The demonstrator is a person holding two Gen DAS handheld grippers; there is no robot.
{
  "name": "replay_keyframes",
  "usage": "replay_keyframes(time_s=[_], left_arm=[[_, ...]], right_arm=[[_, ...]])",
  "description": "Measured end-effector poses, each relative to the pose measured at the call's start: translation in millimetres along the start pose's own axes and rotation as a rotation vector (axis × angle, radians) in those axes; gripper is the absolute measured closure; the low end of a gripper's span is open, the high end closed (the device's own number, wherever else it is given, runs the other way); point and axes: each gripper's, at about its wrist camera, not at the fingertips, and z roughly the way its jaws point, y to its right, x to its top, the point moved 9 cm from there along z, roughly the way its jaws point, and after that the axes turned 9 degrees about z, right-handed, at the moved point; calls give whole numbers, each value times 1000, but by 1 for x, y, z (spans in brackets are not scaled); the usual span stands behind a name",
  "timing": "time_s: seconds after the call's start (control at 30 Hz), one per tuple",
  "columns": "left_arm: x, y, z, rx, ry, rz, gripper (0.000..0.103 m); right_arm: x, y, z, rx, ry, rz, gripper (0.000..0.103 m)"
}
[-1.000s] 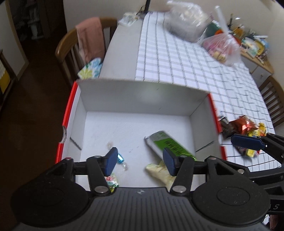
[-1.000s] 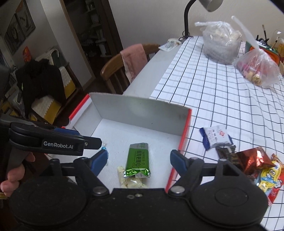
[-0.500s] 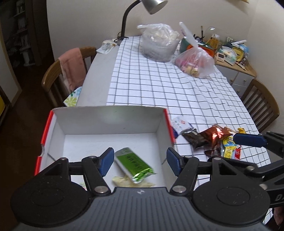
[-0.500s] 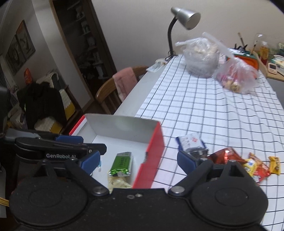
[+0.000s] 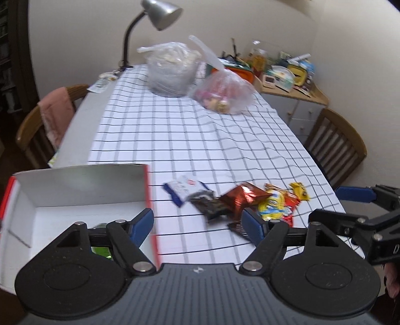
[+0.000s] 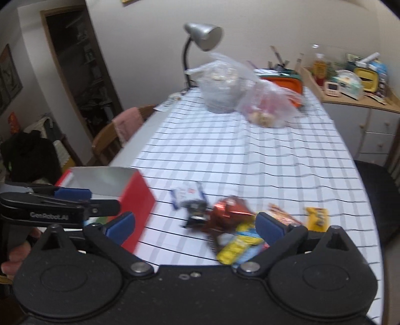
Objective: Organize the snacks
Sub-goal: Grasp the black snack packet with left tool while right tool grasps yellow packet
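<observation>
A red box with a white inside [image 5: 75, 190] [image 6: 136, 197] stands at the table's near left; a green packet [image 5: 100, 250] shows in it behind my left finger. Right of it lies a heap of snacks: a blue-white packet [image 5: 183, 190] [image 6: 186, 193], a dark packet [image 5: 212, 206], a copper foil bag [image 5: 243, 197] [image 6: 228, 210], a yellow packet [image 5: 273, 206] [image 6: 236, 246] and a small yellow one [image 6: 316, 218]. My left gripper [image 5: 198, 225], jaws opening and empty, hangs over the box's right wall. My right gripper [image 6: 195, 225], jaws opening wide and empty, hovers above the heap.
A checked cloth [image 5: 187, 130] covers the table. At its far end stand a desk lamp [image 5: 160, 15], two full plastic bags [image 5: 172, 67] [image 5: 225, 92] and an orange container [image 6: 281, 83]. Wooden chairs [image 5: 40, 125] [image 5: 335, 147] flank it; a cluttered sideboard [image 6: 355, 100] is behind.
Both grippers have swung right, from over the box's inside toward the snack heap, and both have opened wider. The box has slid to the left of both views.
</observation>
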Motion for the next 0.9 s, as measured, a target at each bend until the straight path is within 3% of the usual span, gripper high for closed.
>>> replay_keyframes(time_s=[0.33,0.6,0.9], left_arm=[[11,43,56,5,-61,13,26],[13,24,106,93,-149,-183,26],[11,6,152,135,-239,-317,26]], right_arm=[[-1,91,0,-104,-29,9,0],[-1,143,26,-154,-77,46,0],[3,183,72,-197,-143,79,3]])
